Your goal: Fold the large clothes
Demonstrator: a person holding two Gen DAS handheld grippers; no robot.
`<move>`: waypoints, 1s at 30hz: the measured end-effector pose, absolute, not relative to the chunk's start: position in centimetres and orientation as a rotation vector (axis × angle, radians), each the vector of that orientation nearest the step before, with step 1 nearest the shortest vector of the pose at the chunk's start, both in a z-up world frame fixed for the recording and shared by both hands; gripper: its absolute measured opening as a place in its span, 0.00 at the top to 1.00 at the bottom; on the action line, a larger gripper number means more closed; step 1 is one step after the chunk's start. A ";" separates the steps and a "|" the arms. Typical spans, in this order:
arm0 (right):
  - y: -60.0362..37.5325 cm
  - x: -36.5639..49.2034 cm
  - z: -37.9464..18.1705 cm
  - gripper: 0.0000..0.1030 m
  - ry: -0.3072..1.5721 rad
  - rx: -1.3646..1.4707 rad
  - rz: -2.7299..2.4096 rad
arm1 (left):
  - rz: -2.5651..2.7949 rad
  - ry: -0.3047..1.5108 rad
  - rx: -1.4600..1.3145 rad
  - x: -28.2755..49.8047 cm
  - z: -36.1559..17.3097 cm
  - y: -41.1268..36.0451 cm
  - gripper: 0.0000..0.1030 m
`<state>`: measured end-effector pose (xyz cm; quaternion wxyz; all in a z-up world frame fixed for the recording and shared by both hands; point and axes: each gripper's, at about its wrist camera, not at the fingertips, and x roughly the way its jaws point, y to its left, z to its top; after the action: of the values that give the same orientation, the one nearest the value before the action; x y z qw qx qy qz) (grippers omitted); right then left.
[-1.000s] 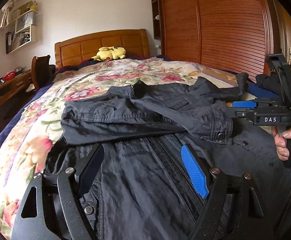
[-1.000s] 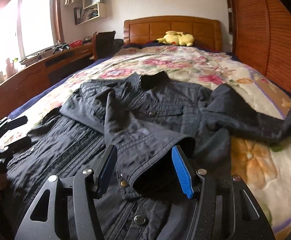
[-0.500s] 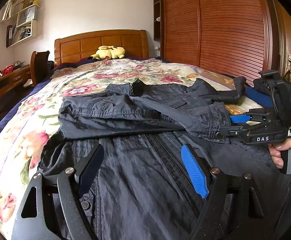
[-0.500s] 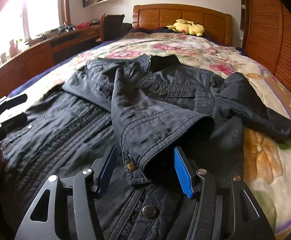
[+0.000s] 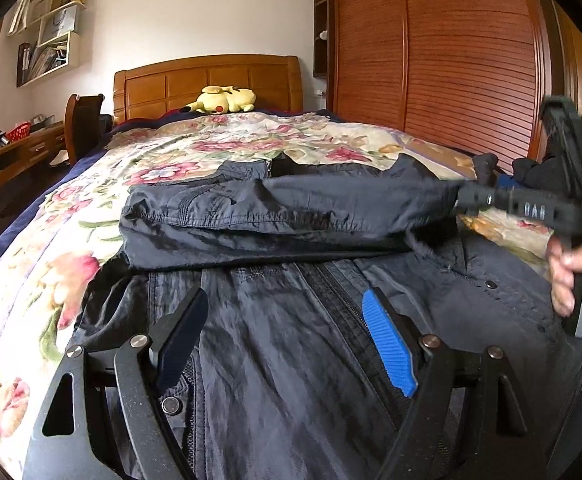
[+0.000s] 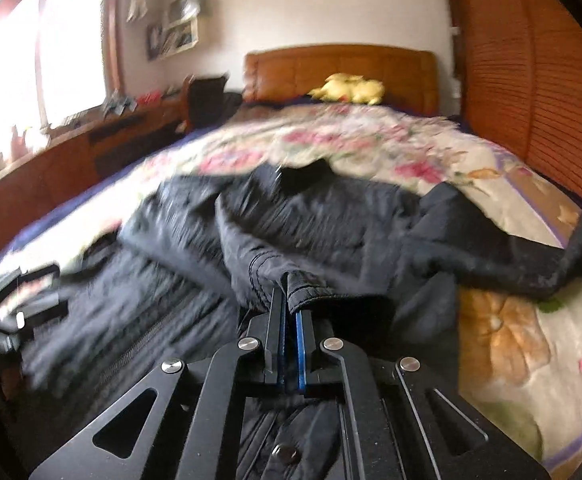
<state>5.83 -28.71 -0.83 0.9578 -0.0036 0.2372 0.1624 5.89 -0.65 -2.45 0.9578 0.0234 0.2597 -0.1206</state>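
Observation:
A large black jacket (image 5: 291, 344) lies front-up on the floral bedspread (image 5: 43, 264), zipper running toward the camera. Its left sleeve (image 5: 275, 216) is folded across the chest. My left gripper (image 5: 287, 332) is open and empty, low over the jacket's lower front. My right gripper (image 6: 289, 304) is shut on the sleeve cuff (image 6: 307, 286); it also shows in the left wrist view (image 5: 471, 200) at the right, holding the sleeve end. The other sleeve (image 6: 531, 268) trails off to the right on the bed.
A wooden headboard (image 5: 211, 80) with a yellow plush toy (image 5: 223, 100) is at the far end. A slatted wooden wardrobe (image 5: 451, 60) lines the right side. A desk (image 6: 71, 152) and chair (image 5: 83, 120) stand left of the bed.
My right gripper has closed on the sleeve cuff that sat between its open fingers before. The left gripper has stayed open over the jacket front, shifting slightly.

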 end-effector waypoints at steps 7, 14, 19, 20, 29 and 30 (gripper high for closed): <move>-30.1 6.8 -0.5 0.96 0.474 0.061 0.308 | -0.252 0.530 0.020 6.1 -2.5 -0.1 0.22; -28.4 9.2 0.9 0.97 0.510 -0.131 0.219 | -0.247 0.515 0.014 5.9 -2.3 0.2 0.22; -28.6 12.4 1.2 0.97 0.566 -0.217 0.139 | -0.248 0.507 0.025 5.6 -2.3 0.3 0.22; -28.6 12.9 1.2 0.97 0.575 -0.222 0.129 | -0.247 0.506 0.026 5.5 -2.3 0.4 0.22; -27.7 17.2 1.2 0.96 0.689 -0.237 0.091 | -0.238 0.495 0.022 5.0 -1.9 1.6 0.22; -27.5 17.1 1.3 0.93 0.687 -0.236 0.093 | -0.236 0.494 0.019 5.0 -1.8 1.7 0.22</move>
<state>17.06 -27.54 1.34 0.9337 -0.1156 0.3359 0.0453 4.99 1.73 -1.83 0.9627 0.0096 0.2440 -0.1167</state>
